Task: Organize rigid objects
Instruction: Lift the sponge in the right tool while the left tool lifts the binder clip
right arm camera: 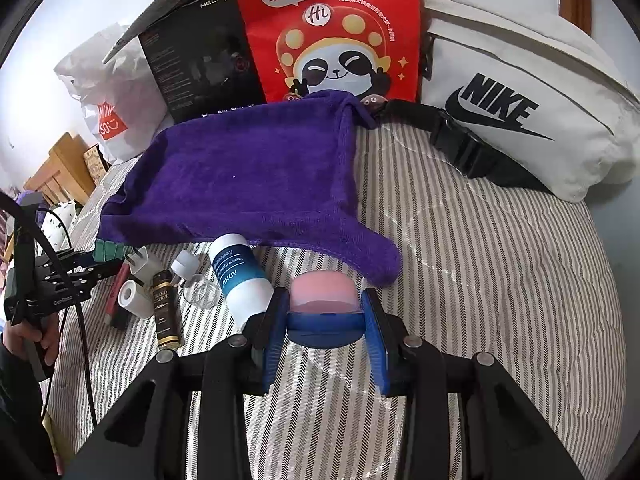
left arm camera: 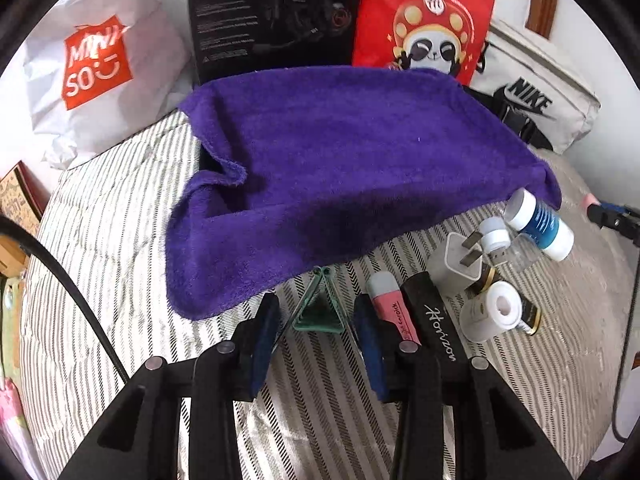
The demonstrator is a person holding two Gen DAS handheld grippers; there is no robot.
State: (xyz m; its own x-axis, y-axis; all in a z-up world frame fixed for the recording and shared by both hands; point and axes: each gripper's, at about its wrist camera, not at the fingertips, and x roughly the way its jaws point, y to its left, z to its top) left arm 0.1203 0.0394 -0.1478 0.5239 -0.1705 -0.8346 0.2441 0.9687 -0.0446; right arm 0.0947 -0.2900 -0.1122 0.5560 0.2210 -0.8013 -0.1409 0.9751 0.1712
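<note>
My left gripper (left arm camera: 316, 320) has a green triangular piece (left arm camera: 318, 312) between its blue pads and looks shut on it, just in front of the purple towel (left arm camera: 340, 168). To its right on the striped bedding lie a pink highlighter (left arm camera: 390, 304), a black "Horizon" case (left arm camera: 436, 320), a white roll (left arm camera: 492, 316), a black-gold bottle (right arm camera: 164, 308), a white plug (left arm camera: 460, 258), a small clear bottle (right arm camera: 192, 276) and a white blue-labelled bottle (right arm camera: 240, 280). My right gripper (right arm camera: 325, 320) is shut on a round pink-and-blue container (right arm camera: 324, 300), right of that bottle.
Behind the towel stand a white Miniso bag (left arm camera: 96, 68), a black box (left arm camera: 272, 16), a red panda bag (right arm camera: 332, 32) and a white Nike waist bag (right arm camera: 520, 112). Striped bedding (right arm camera: 480, 280) spreads to the right. A hand (right arm camera: 32, 340) holds the left gripper's handle.
</note>
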